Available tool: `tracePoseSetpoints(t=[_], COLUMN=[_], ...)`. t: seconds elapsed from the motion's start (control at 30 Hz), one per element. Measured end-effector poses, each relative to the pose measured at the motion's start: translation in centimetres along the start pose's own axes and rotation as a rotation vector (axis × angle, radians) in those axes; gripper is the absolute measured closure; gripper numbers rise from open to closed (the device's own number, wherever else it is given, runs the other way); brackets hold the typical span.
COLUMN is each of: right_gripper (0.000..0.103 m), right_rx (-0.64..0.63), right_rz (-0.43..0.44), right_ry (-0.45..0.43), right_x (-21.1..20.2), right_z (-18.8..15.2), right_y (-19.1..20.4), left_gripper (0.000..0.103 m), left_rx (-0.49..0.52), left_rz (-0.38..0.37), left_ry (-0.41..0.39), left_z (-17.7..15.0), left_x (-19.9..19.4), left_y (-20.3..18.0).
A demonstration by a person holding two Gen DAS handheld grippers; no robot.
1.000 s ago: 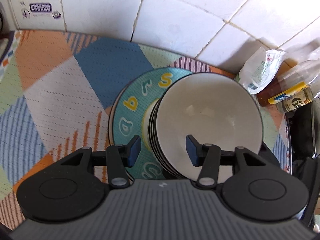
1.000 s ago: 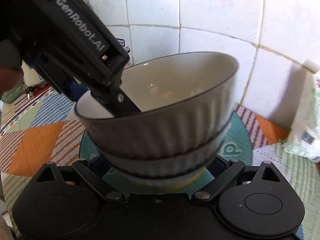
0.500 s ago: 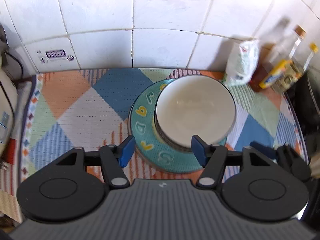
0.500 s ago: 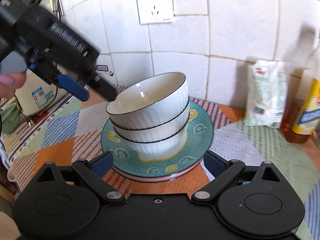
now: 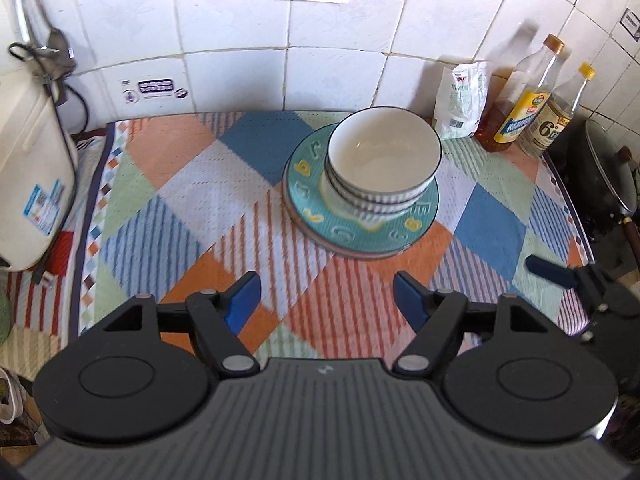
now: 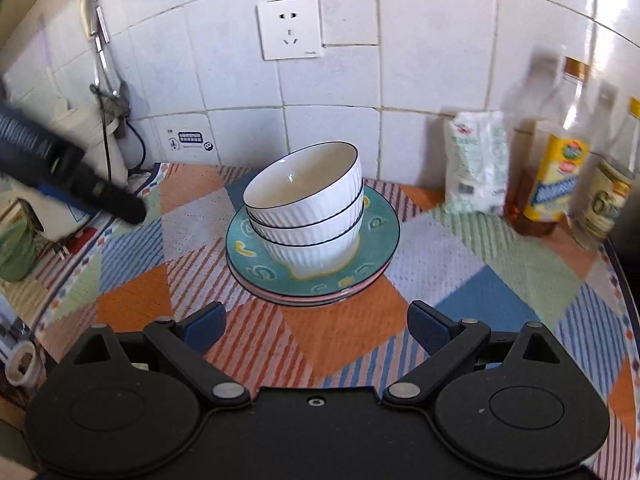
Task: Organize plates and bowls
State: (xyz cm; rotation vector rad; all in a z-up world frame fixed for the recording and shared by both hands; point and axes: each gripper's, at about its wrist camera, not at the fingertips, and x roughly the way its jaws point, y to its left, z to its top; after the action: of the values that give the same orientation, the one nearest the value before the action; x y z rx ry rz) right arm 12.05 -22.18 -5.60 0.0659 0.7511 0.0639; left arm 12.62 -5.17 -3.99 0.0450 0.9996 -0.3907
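Because the bowls (image 6: 306,216) sit stacked on the plates (image 6: 376,224) at 12 o'clock, left gripper (image 5: 326,300) is opening empty and right gripper (image 6: 316,326) gapes apart, empty.

Bowls (image 5: 382,164) stacked on plates (image 5: 352,232) (bottles (image 5: 532,108) right).

Large "6" on the rightmost bottle's label (image 5: 550,130), raised letters "C", "E" on teal plate (image 5: 420,216)

Patchwork-patterned cloth (image 5: 224,200) on counter, teal plate stack (image 5: 320,216), white bag (image 5: 460,104), two bottles (image 5: 524,112)
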Motion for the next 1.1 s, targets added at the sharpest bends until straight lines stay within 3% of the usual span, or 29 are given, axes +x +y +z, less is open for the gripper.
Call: tracePoseSetpoints(t=[0.33,0.47,0.57,0.97,1.1], right_gripper=[0.004,0.004,0.004,0.004,0.004], right_rx=[0.017,0.045,0.039,0.045,0.012], right_rz=[-0.086,-0.171,-0.183,-0.183,-0.209], right_ry=[-0.035,0.043,0.038,-0.141,-0.187], right_x=[-6.8,-8.4,-10.0,-15.0,-15.7], right_z=[0.8,0.8,0.7,-1.7,-2.7], right_y=[2.8,3.6,4.0,5.8,6.9], left_gripper=[0.025,0.025,0.025,0.021,0.013], left_rx=[-0.034,-0.032,-0.031,0.018,0.022], left_rz=[0.025,0.029,0.031,0.034,0.035], left_ry=[-0.039,-0.039,-0.046,-0.080,-0.092], left_z=[-4.1,-5.6,-6.5,-9.1,-10.2], left_x=[-5.1,-6.4,-7.4,-10.0,-10.1], left_y=[2.0,2.2,2.2,0.5,0.0])
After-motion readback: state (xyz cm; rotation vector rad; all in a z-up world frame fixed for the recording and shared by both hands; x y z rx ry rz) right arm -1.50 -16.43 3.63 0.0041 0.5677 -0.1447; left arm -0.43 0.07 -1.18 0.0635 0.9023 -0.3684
